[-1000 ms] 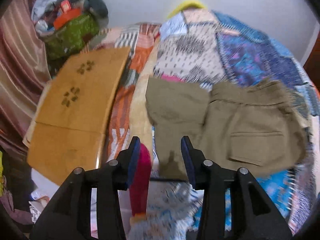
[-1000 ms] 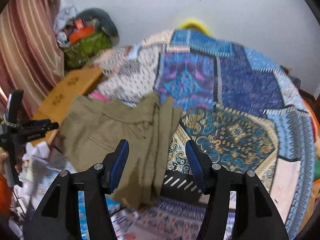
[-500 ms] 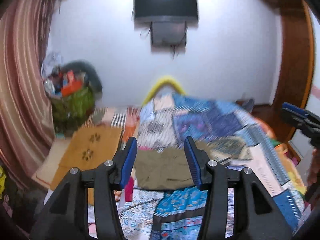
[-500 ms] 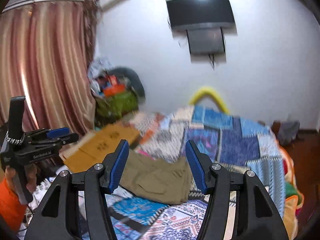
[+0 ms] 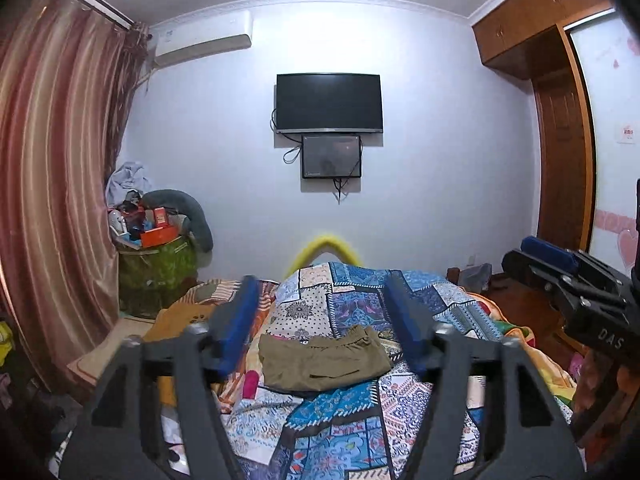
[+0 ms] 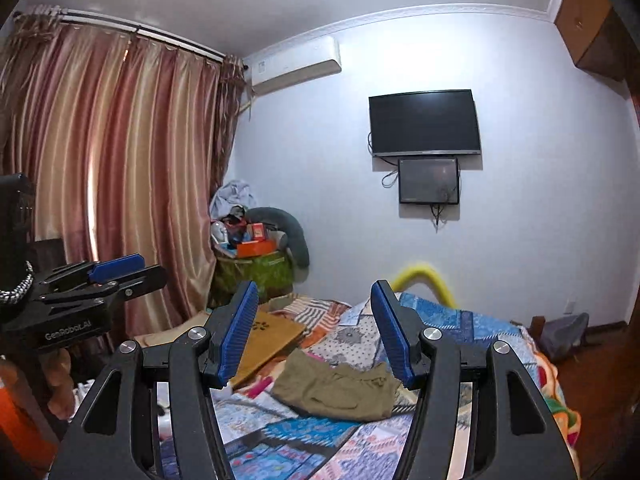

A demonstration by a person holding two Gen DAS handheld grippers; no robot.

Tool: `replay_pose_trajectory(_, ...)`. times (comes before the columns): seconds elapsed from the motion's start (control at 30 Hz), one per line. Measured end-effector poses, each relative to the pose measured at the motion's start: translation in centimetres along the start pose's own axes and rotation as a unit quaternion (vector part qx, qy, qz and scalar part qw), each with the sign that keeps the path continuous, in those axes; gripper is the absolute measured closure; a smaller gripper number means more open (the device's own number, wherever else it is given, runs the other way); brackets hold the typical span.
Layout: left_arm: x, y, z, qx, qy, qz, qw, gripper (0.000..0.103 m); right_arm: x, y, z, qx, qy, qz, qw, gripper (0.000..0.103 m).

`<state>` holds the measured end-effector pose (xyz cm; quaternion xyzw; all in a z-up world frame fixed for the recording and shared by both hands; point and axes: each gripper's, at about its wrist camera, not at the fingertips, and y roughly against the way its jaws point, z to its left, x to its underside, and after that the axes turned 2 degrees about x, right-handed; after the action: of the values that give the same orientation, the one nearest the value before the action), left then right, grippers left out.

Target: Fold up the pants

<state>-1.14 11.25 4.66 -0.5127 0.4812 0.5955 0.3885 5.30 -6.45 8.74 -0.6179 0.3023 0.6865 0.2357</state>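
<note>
The pants (image 5: 324, 362) lie folded into a compact olive bundle on the patchwork quilt (image 5: 352, 304) of the bed, a little toward the bed's left side, with the gathered waistband at the far edge and a pocket slit showing along the near one. The bundle's long side runs across the bed, left to right as I look at it, so it sits broadside to both of my tools rather than end-on.

From my left gripper (image 5: 326, 328) the pants are straight ahead and below, framed between the two blue pads, well apart from them. The jaws there stand wide and have just been opening further; nothing is between them but air. From my right gripper (image 6: 312, 330) the bundle is ahead, below and slightly off to the right, again well short of contact. Those jaws are parted about halfway and hold nothing.

Both tools point almost level over the bed, so any return to the cloth would call for tipping down and forward. My left hand looks to be the more squarely lined up with the bundle; the right would come in at its right end.

To me the fold looks finished, the edges fairly even.

Beside the bed on the left lies a tan board (image 6: 268, 334) with paw prints, just past the pants' left end.
</note>
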Motion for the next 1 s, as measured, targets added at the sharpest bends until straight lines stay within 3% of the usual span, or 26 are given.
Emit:
replay_pose_trajectory(0.07, 0.6, 0.5, -0.2, -0.005, 0.0, -0.004, 1.0, 0.02, 0.7, 0.6, 0.2, 0.002, -0.006, 0.001, 1.0, 0.048)
replay_pose_trajectory(0.2, 1.5, 1.5, -0.2, -0.007, 0.002, -0.001, 1.0, 0.007, 1.7, 1.1, 0.2, 0.014, -0.018, 0.01, 1.0, 0.024)
replay_pose_trajectory(0.27, 1.7, 1.7, -0.4, -0.013, 0.001, -0.004, 0.9999, 0.002, 1.9, 1.3, 0.2, 0.024, -0.02, 0.011, 0.999, 0.021)
replay_pose_trajectory(0.37, 2.2, 2.0, -0.8, -0.009, 0.0, 0.0, 1.0, 0.001, 1.9, 1.7, 0.0, 0.032, -0.027, 0.02, 0.999, 0.015)
replay_pose_trajectory(0.47, 2.5, 2.1, -1.0, -0.013, -0.003, 0.0, 0.9999, 0.0, 2.3, 2.6, -0.2, 0.041, -0.037, 0.019, 0.998, 0.0)
replay_pose_trajectory(1.0, 3.7, 1.8, -1.4, -0.004, -0.014, 0.003, 0.9999, 0.0, 3.3, 3.4, 0.3, 0.044, -0.032, 0.023, 0.998, 0.0)
